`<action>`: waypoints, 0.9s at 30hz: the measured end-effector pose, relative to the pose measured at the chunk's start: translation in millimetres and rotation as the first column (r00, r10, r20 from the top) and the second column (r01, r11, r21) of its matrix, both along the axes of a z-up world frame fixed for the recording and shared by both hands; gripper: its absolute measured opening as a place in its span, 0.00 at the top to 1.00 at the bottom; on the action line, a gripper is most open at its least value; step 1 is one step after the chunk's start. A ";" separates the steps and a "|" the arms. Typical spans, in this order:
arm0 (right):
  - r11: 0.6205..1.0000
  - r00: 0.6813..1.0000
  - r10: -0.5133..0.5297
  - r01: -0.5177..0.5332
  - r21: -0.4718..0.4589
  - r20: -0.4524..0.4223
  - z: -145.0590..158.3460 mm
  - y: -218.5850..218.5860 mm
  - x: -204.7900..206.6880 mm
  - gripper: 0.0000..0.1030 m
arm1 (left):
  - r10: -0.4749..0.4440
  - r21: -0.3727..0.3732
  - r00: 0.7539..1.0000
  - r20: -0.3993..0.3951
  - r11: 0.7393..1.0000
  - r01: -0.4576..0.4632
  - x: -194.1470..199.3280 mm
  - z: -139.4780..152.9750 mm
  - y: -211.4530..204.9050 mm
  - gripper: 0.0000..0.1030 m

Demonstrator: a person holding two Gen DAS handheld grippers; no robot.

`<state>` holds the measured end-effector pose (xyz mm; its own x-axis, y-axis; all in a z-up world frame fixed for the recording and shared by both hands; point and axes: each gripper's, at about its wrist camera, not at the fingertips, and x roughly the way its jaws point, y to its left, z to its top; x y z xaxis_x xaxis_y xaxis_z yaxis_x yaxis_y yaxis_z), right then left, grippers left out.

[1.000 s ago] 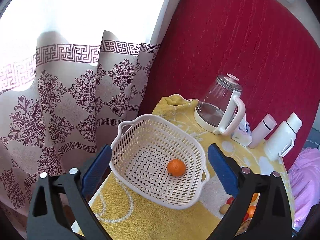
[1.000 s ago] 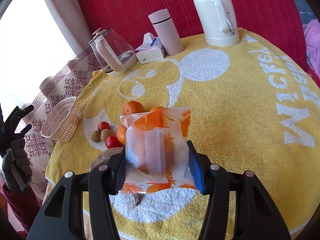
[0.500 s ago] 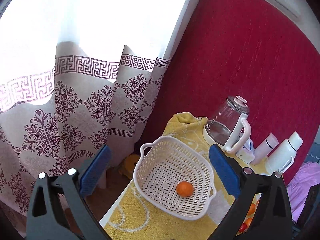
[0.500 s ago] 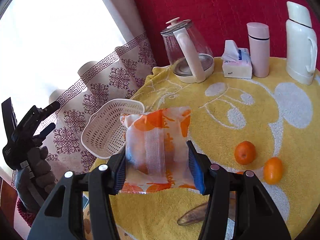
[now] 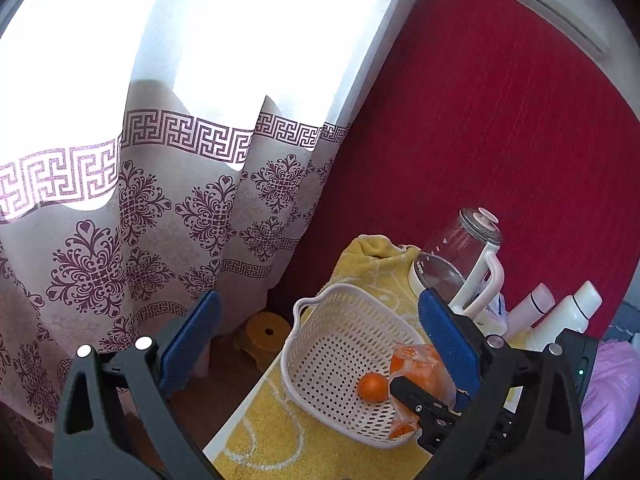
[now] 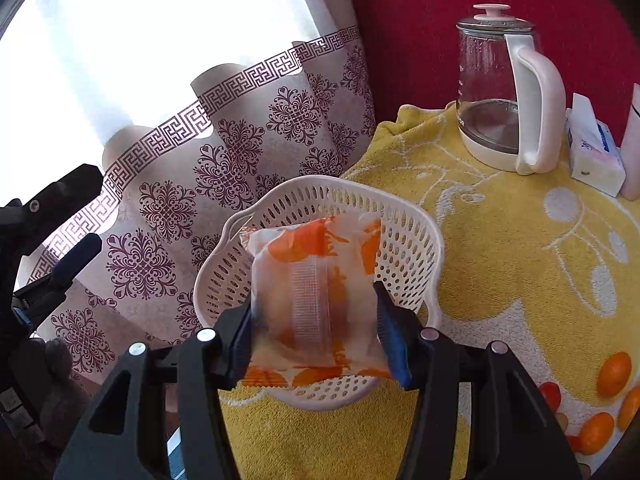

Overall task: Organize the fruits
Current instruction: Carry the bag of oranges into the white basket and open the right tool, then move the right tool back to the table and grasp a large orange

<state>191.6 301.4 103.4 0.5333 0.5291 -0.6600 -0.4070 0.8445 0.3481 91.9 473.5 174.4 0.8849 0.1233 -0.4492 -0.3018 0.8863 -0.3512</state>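
Observation:
A white perforated basket (image 5: 344, 344) (image 6: 404, 240) sits at the table's left corner on a yellow towel (image 6: 500, 280). One orange (image 5: 373, 387) lies inside it. My right gripper (image 6: 314, 320) is shut on an orange-printed plastic packet (image 6: 316, 296) (image 5: 420, 368) and holds it over the basket's near side. My left gripper (image 5: 318, 340) hangs open and empty, back from the basket, and its black body (image 6: 52, 216) shows at the left of the right wrist view. Loose oranges (image 6: 612, 374) and small red fruits (image 6: 550, 396) lie on the towel at the right.
A glass kettle (image 6: 500, 92) (image 5: 460, 264), a tissue pack (image 6: 594, 152) and two bottles (image 5: 568, 316) stand along the red wall. A patterned curtain (image 5: 160, 216) hangs left of the table. A small yellow stool (image 5: 264, 330) stands on the floor beside the table's edge.
My right gripper has carried the packet leftwards from the fruit pile to above the basket. My left gripper has drawn back and up, so the basket looks smaller in its view.

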 end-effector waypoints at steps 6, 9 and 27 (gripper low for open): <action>0.998 0.999 0.011 -0.009 0.062 -0.041 -7.8 2.1 8.4 0.39 | -0.002 -0.012 1.000 -0.012 1.000 0.002 3.8 -3.5 0.7 0.03; 0.998 0.999 0.019 -0.016 0.068 -0.039 -6.8 -1.1 6.3 0.39 | -0.002 -0.013 1.000 -0.013 1.000 0.002 4.7 -4.1 0.3 0.03; 0.996 0.998 -0.060 0.059 0.065 0.012 -10.4 -44.0 -23.8 0.39 | -0.045 -0.003 0.999 -0.014 0.999 0.045 5.4 -5.1 -17.6 0.03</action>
<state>167.7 257.4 93.0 0.5741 0.5377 -0.6175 -0.3622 0.8431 0.3974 97.2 455.9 169.3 0.8830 0.0820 -0.4622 -0.2665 0.8981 -0.3498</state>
